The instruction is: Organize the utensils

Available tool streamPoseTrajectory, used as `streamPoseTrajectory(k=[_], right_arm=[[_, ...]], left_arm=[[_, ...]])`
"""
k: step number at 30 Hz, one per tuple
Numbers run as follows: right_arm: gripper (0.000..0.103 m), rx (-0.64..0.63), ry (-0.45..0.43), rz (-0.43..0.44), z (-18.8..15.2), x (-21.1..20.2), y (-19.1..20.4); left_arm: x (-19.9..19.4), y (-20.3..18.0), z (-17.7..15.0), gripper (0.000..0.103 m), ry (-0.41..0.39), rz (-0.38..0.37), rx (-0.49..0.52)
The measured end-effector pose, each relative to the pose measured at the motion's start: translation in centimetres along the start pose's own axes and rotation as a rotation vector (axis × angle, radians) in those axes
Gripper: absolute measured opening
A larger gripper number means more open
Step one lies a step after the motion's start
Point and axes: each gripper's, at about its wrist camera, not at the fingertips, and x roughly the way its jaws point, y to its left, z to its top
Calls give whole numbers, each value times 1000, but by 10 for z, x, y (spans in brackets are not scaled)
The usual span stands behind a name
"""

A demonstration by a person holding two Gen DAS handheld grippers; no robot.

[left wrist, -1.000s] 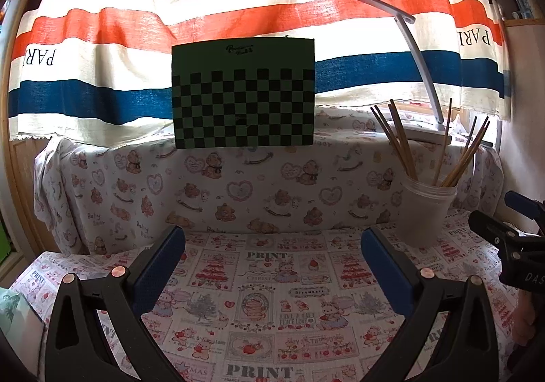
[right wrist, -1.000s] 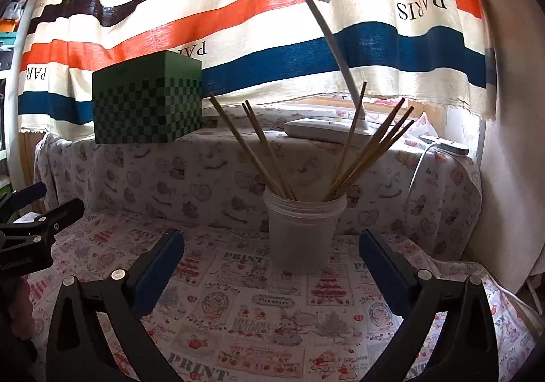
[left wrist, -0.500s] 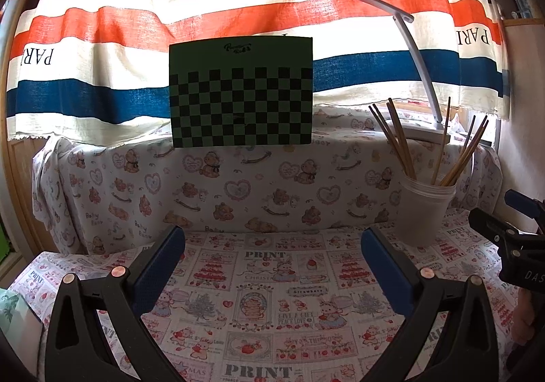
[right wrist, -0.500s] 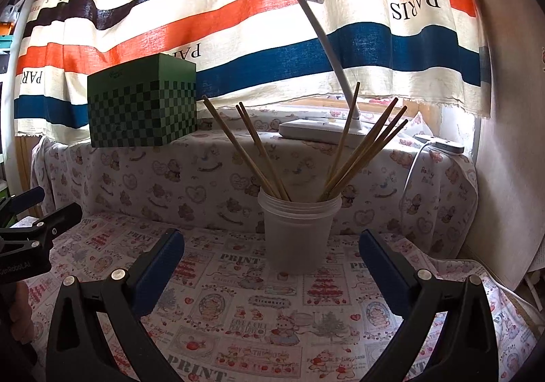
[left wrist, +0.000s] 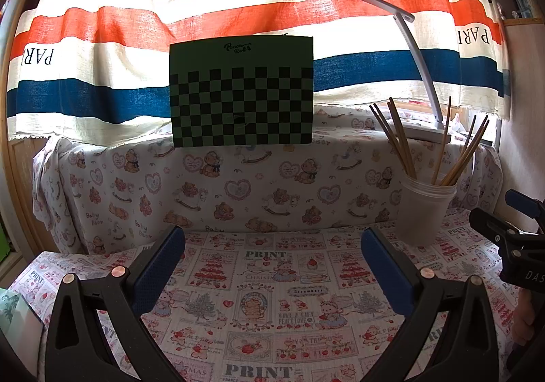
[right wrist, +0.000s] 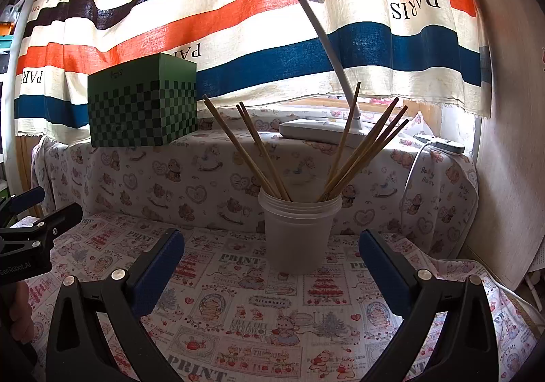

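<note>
A translucent white plastic cup [right wrist: 298, 235] stands on the printed tablecloth [right wrist: 259, 307] and holds several wooden chopsticks [right wrist: 361, 150] that fan out left and right. In the left wrist view the same cup [left wrist: 425, 211] sits at the right with its chopsticks [left wrist: 396, 140]. My right gripper [right wrist: 272, 266] is open, a short way in front of the cup, with nothing between its blue pads [right wrist: 160, 266]. My left gripper [left wrist: 272, 266] is also open and empty, well left of the cup, over bare cloth.
A green checkered box [left wrist: 242, 92] sits on the raised, cloth-covered shelf at the back. A white desk lamp [right wrist: 316, 130] stands behind the cup, with a white cable [right wrist: 414, 174] hanging down the shelf. A striped curtain hangs behind. A wall [right wrist: 507, 177] closes the right side.
Both grippers have pulled back and down a little, so the cup and box appear slightly lower and farther. Both stay open and empty.
</note>
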Motion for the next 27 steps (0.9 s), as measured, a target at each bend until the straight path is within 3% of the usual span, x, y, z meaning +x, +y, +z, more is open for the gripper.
streamPoseTrajectory(k=[27], right_arm=[[103,1,-1,3,-2,-1,0]], left_arm=[[0,-1,0,102,1,1,-1]])
